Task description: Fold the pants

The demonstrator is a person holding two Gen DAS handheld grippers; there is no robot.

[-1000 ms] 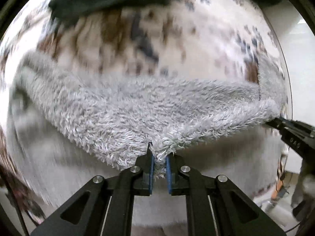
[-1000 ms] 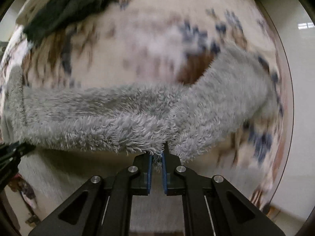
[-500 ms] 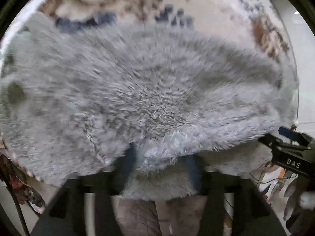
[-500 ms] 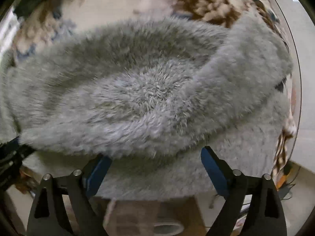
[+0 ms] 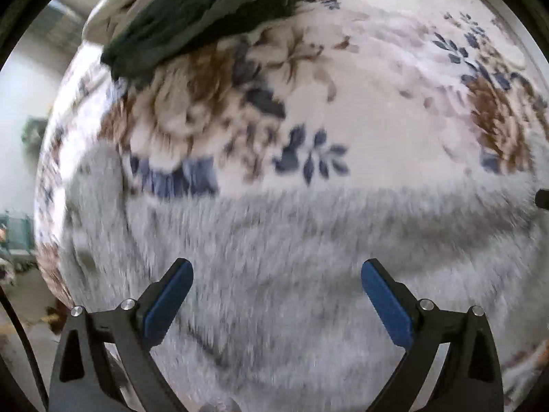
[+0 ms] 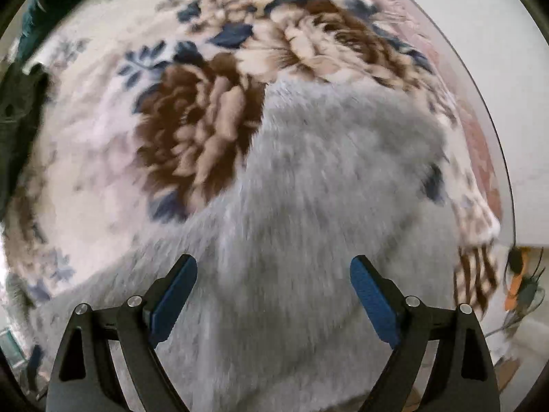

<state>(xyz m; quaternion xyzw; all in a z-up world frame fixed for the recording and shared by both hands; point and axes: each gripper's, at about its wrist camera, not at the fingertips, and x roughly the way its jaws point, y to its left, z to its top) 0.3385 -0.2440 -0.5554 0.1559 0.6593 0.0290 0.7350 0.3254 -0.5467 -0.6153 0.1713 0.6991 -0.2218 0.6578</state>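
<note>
The grey fluffy pants (image 5: 291, 274) lie flat on a flowered blanket (image 5: 377, 103), filling the lower half of the left wrist view. They also fill the lower middle of the right wrist view (image 6: 326, 223). My left gripper (image 5: 276, 295) is open and empty, its blue pads (image 5: 168, 304) wide apart just above the pants. My right gripper (image 6: 273, 293) is open and empty too, above the pants. A tip of the right gripper shows at the right edge of the left wrist view (image 5: 542, 199).
A dark green garment (image 5: 199, 13) lies bunched at the blanket's far left. The blanket (image 6: 103, 171) has large brown flowers (image 6: 199, 130). Its right edge (image 6: 480, 240) drops off to the floor, where an orange tool and cables (image 6: 518, 285) lie.
Both grippers were shut on the pants' edge a second ago. They carried it forward, opened and let go. The pants now lie folded over and both grippers have drawn back.
</note>
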